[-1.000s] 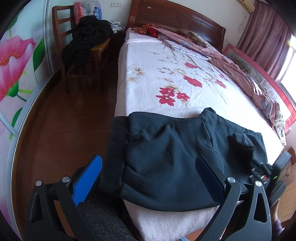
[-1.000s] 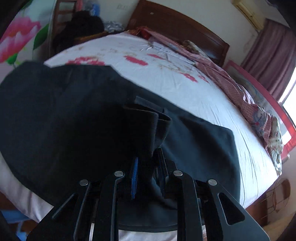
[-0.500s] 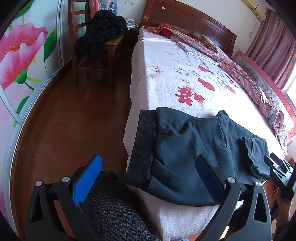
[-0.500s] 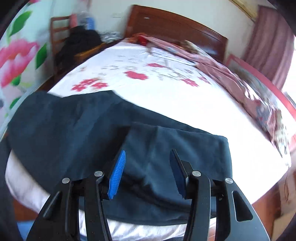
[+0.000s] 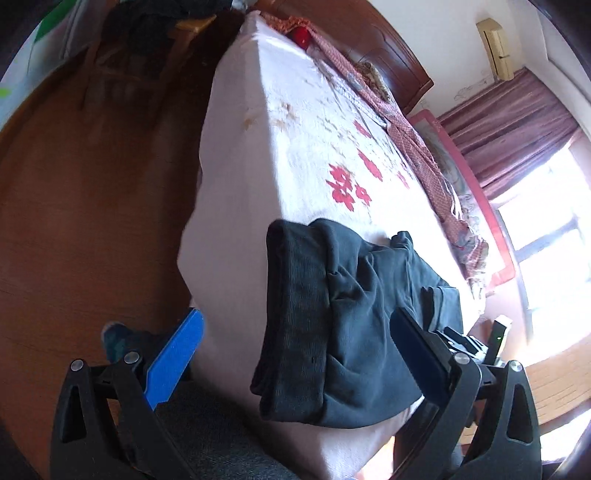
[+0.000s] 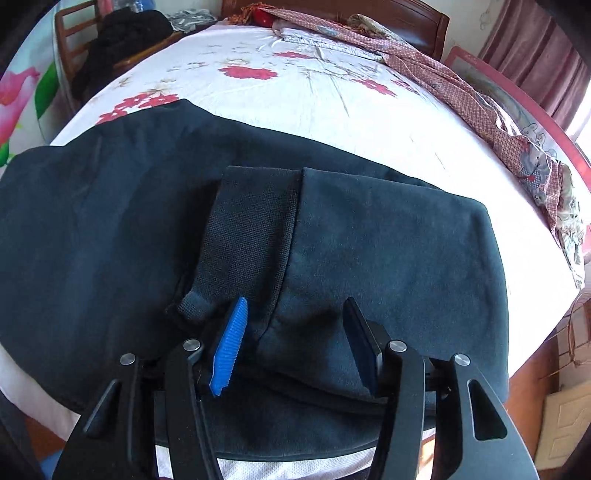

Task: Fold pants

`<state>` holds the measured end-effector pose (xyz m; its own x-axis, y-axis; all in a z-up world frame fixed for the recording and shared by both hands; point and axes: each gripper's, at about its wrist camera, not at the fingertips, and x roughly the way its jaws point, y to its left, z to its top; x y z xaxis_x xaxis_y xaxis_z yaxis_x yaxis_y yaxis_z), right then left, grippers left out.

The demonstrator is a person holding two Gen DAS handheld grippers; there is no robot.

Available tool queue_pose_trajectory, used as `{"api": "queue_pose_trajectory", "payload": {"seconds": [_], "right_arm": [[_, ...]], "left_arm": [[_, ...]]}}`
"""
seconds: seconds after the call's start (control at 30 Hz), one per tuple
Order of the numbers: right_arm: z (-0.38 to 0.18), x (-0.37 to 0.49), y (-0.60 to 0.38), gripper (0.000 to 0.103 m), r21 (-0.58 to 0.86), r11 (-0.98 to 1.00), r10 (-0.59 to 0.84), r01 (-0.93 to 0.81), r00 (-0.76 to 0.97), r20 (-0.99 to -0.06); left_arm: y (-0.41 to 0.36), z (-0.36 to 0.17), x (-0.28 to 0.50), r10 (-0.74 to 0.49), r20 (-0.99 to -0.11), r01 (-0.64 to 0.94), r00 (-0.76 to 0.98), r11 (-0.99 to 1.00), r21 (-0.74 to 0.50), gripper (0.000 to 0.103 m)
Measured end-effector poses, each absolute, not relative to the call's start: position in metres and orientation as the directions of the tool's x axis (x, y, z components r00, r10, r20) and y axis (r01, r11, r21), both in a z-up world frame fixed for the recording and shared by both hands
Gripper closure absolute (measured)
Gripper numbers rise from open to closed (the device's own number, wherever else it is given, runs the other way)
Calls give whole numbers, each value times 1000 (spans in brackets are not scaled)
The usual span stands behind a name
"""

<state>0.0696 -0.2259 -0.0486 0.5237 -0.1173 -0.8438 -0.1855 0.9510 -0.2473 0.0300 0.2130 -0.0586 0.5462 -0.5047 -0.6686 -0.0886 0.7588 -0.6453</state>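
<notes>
A bed [image 6: 332,110] with a flowered sheet is shown; the dark pants [image 6: 369,251] lie folded across its near corner, one ribbed cuff laid on top. The right gripper [image 6: 295,343] is seen with jaws opening, cloth beneath but unpinched. The left gripper [image 5: 295,354] is held wide, empty, over the pants' ribbed end. Further folding appears outstanding.

A home bedroom: a bed [image 6: 332,92] with a flowered white sheet is filling the room, a wooden headboard [image 5: 391,55] is standing behind it, clothes are lying heaped on a wooden chair [image 6: 74,33], and curtains [image 5: 517,125] are hanging beside a bright window [image 5: 554,240].
</notes>
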Motion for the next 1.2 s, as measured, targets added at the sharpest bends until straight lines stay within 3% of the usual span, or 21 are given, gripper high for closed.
{"api": "queue_pose_trajectory", "payload": {"seconds": [0.33, 0.4, 0.43, 0.5, 0.63, 0.7, 0.8, 0.87, 0.93, 1.1, 1.13, 1.2], "right_arm": [[-47, 76, -213, 50, -336, 920, -199, -202, 499, -844], [-47, 76, -211, 50, -345, 916, -206, -204, 498, -842], [-46, 76, -211, 49, -351, 915, -213, -200, 498, -841], [-44, 75, -210, 40, -382, 907, -248, -177, 508, -825], [-21, 58, -204, 38, -469, 880, -332, -76, 607, -722], [-2, 40, -187, 38, -432, 896, -257, -103, 674, -692], [28, 1, -130, 38, -369, 879, -9, -301, 764, -645], [39, -27, -85, 23, -333, 818, 184, -469, 761, -622], [40, -52, -39, 23, -367, 731, 291, -575, 750, -594], [10, -77, 33, 23, -531, 594, 328, -604, 785, -525], [2, -78, 42, 23, -578, 575, 310, -580, 807, -502], [-11, -78, 55, 23, -644, 540, 277, -542, 837, -472]], "left_arm": [[182, -116, 26, -657, -628, -156, 417, 629, -762, 5], [178, -113, 23, -654, -628, -159, 422, 629, -761, 30], [177, -111, 23, -636, -650, -178, 416, 644, -744, 38], [175, -105, 23, -644, -638, -155, 421, 642, -751, 50], [174, -95, 25, -626, -666, -203, 406, 649, -733, 64], [170, -83, 27, -612, -683, -216, 400, 661, -719, 68], [166, -60, 32, -603, -695, -227, 392, 669, -708, 73], [164, -46, 39, -598, -706, -220, 378, 683, -696, 74], [162, -34, 46, -594, -716, -209, 365, 698, -685, 75], [167, -8, 52, -605, -715, -175, 350, 708, -684, 77], [169, -4, 52, -614, -706, -168, 354, 700, -694, 86], [165, 4, 56, -615, -709, -145, 346, 711, -688, 86]]}}
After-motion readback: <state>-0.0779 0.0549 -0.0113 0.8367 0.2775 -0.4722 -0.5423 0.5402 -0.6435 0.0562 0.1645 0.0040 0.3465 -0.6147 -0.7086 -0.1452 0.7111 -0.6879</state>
